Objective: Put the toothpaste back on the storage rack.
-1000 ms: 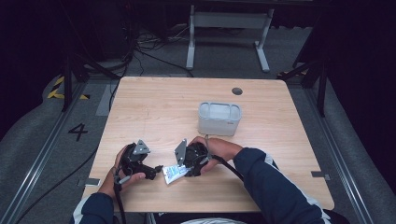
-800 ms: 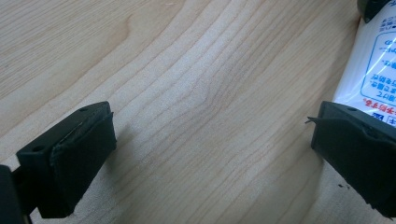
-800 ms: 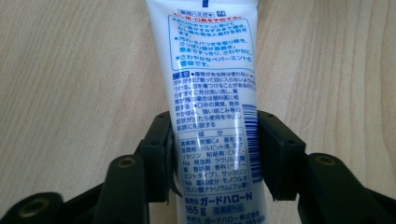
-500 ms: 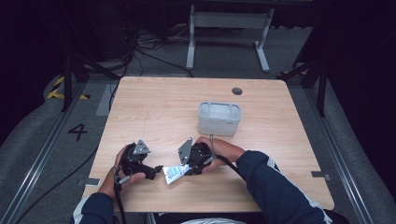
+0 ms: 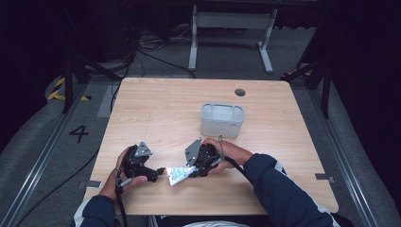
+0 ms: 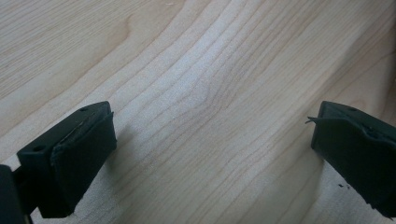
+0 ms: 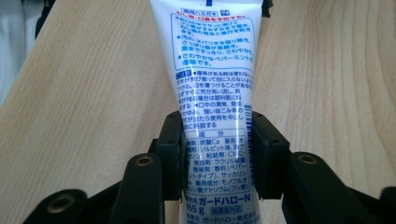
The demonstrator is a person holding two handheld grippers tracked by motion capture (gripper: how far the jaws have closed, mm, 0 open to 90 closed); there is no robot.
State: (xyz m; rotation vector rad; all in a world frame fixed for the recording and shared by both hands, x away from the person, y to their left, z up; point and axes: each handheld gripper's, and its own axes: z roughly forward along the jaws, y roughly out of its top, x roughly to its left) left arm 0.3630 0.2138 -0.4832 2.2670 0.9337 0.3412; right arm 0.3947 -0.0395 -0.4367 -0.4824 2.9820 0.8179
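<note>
A white toothpaste tube (image 5: 178,175) with blue print lies near the table's front edge, between the two hands. My right gripper (image 5: 191,171) is shut on it. In the right gripper view the two black pads (image 7: 171,154) press the sides of the tube (image 7: 212,70) near its crimped end, and the rest of the tube points away along the wood. My left gripper (image 5: 158,174) sits just left of the tube's other end. Its jaws stand wide open (image 6: 210,149) over bare wood with nothing between them.
A grey open-top container (image 5: 222,120) stands on the wooden table (image 5: 156,109) behind the right hand. A small dark round hole (image 5: 240,92) marks the far right of the tabletop. Both forearms enter from the front edge.
The right hand has shifted slightly at the tube. The left hand has kept still.
</note>
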